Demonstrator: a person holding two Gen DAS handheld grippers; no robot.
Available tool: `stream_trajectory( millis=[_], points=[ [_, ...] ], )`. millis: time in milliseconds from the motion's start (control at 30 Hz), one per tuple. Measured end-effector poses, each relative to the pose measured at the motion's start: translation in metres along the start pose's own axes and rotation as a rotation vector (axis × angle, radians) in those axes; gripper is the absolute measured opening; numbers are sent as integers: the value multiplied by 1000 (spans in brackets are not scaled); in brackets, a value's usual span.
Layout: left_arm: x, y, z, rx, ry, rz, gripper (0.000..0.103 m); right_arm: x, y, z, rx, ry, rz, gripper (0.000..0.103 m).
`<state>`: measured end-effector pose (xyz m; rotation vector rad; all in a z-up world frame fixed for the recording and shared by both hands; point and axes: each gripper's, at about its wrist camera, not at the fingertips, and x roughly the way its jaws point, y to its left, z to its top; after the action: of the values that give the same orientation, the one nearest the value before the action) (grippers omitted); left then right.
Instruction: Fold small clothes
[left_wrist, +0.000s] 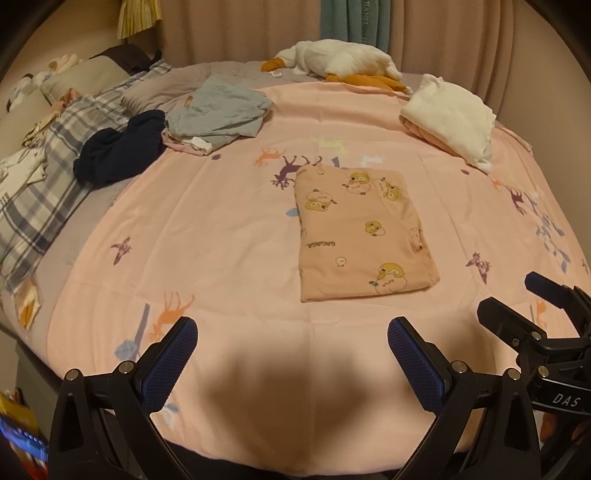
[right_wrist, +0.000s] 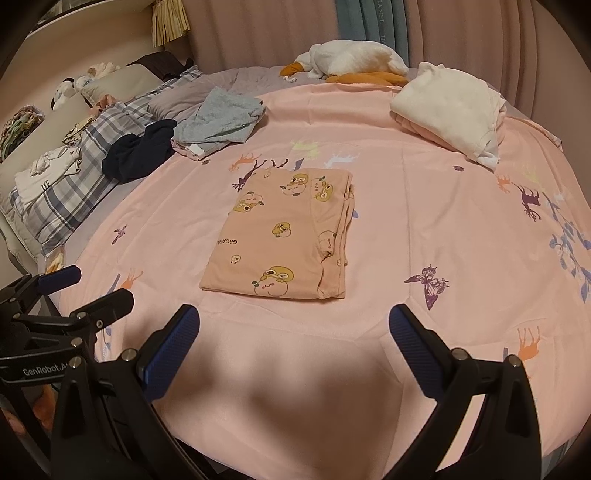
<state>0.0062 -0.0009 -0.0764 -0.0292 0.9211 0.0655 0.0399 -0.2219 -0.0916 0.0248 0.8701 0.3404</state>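
A small pink garment with yellow duck prints (left_wrist: 360, 230) lies folded into a flat rectangle on the pink bedspread (left_wrist: 221, 229); it also shows in the right wrist view (right_wrist: 284, 236). My left gripper (left_wrist: 291, 332) is open and empty, held above the near edge of the bed, short of the garment. My right gripper (right_wrist: 293, 321) is open and empty too, just in front of the garment's near edge. Each gripper shows in the other's view: the right one (left_wrist: 517, 299) at the right, the left one (right_wrist: 92, 284) at the left.
A pile of grey (left_wrist: 218, 110) and navy (left_wrist: 122, 147) clothes lies at the back left. Folded white and pink clothes (left_wrist: 454, 118) sit at the back right. A plush goose (left_wrist: 340, 61) lies by the curtain. Plaid pillows (left_wrist: 40, 184) line the left side.
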Motion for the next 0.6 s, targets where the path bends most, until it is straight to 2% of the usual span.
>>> stream_trajectory(
  millis=[600],
  points=[
    [2,3,3,-5,-4,3,102,1,2,0,-1,3,1,103]
  ],
)
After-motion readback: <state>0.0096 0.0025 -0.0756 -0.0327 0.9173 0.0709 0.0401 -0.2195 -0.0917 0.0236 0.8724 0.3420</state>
